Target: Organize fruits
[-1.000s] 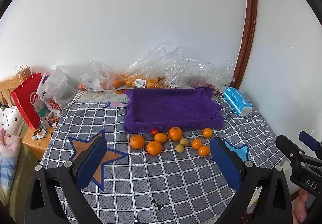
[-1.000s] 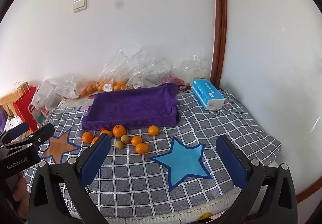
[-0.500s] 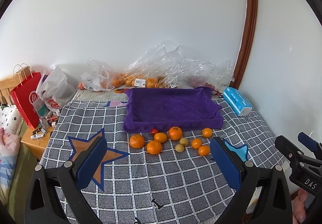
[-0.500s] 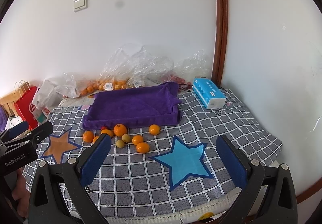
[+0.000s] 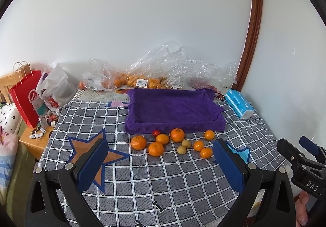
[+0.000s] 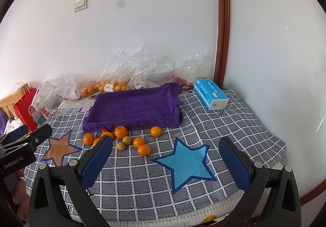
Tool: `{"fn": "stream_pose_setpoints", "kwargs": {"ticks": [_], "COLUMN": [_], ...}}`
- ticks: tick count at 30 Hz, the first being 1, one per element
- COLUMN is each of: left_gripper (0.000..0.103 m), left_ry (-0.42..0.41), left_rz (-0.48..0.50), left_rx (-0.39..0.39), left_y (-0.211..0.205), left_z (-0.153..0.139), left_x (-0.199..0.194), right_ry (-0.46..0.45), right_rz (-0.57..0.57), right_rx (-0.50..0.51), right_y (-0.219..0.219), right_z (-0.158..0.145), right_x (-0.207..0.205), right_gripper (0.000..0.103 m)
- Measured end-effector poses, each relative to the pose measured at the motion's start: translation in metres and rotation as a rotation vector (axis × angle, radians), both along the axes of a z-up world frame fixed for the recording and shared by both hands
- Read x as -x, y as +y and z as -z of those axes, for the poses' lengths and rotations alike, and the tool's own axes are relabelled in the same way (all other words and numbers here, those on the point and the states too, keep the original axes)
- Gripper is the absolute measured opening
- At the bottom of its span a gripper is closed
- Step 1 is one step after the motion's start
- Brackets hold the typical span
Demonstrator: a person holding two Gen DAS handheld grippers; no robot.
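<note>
Centrally, a loose cluster of oranges (image 5: pixel 156 148) lies on the checked cloth (image 5: pixel 142 176) covering the table, just in front of the purple towel-lined tray (image 5: pixel 173 108), whose inside holds no fruit. Among the oranges sit two small yellow-green fruits (image 5: pixel 185 143) and, touching the tray's front edge, one small red fruit (image 5: pixel 156 132). One orange (image 6: pixel 156 131) lies apart to the right of the group.

Both grippers hover over the near part of the table with nothing between the pads. The left gripper (image 5: pixel 161 162) has its fingers spread wide; the right gripper (image 6: pixel 166 160) likewise stands released — its left pad (image 6: pixel 95 161) covers part of one orange in the right wrist view. Each gripper shows at the edge of the other's view.

Behind the tray, crumpled clear plastic bags (image 5: pixel 163 68) holding more oranges lean against the white wall. A blue tissue box (image 6: pixel 210 96) rests at the tray's right rear corner — near the brown door frame (image 6: pixel 222 23). To the left, beside the table, stand a red paper bag (image 5: pixel 25 96) and a white plastic bag (image 5: pixel 54 90). An orange star (image 5: pixel 95 153) and a blue star (image 6: pixel 184 162) are printed on the cloth.
</note>
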State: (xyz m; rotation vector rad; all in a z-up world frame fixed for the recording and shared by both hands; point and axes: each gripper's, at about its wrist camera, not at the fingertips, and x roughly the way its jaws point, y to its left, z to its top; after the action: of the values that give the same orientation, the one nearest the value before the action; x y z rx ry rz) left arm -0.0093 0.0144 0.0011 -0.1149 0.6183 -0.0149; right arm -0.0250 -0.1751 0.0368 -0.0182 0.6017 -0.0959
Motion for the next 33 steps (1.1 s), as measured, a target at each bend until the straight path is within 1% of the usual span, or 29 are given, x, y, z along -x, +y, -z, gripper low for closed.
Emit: {"fn": "stream_pose_setpoints", "kwargs": {"ticks": [5, 8, 15, 22, 26, 29, 33], "left_gripper": [0.102, 0.102, 0.102, 0.102, 0.102, 0.102, 0.102], "left_ry": [0.003, 0.010, -0.001, 0.001, 0.007, 0.014, 0.042], "left_rz": [0.007, 0.017, 0.031, 0.038, 0.033, 0.037, 0.028], "left_rx": [0.007, -0.003, 0.006, 0.019, 0.019, 0.015, 0.020], "left_y": [0.001, 0.000, 0.003, 0.008, 0.011, 0.015, 0.023], "left_z": [0.004, 0.005, 0.006, 0.013, 0.023, 0.033, 0.052], "left_x": [-0.002, -0.005, -0.011, -0.027, -0.040, -0.054, -0.072], "right_ry": [-0.004, 0.003, 0.015, 0.042, 0.084, 0.128, 0.158], "right_rz": [-0.010, -0.012, -0.018, 0.018, 0.017, 0.016, 0.026], "right_rx": [0.004, 0.009, -0.001, 0.039, 0.062, 0.073, 0.031], "right_y": [0.001, 0.000, -0.003, -0.002, -0.003, -0.005, -0.011], "right_z": [0.003, 0.005, 0.010, 0.019, 0.030, 0.045, 0.069], "right_x": [0.000, -0.003, -0.012, -0.032, -0.051, -0.069, -0.090], "right_gripper": [0.103, 0.103, 0.103, 0.103, 0.103, 0.103, 0.103]}}
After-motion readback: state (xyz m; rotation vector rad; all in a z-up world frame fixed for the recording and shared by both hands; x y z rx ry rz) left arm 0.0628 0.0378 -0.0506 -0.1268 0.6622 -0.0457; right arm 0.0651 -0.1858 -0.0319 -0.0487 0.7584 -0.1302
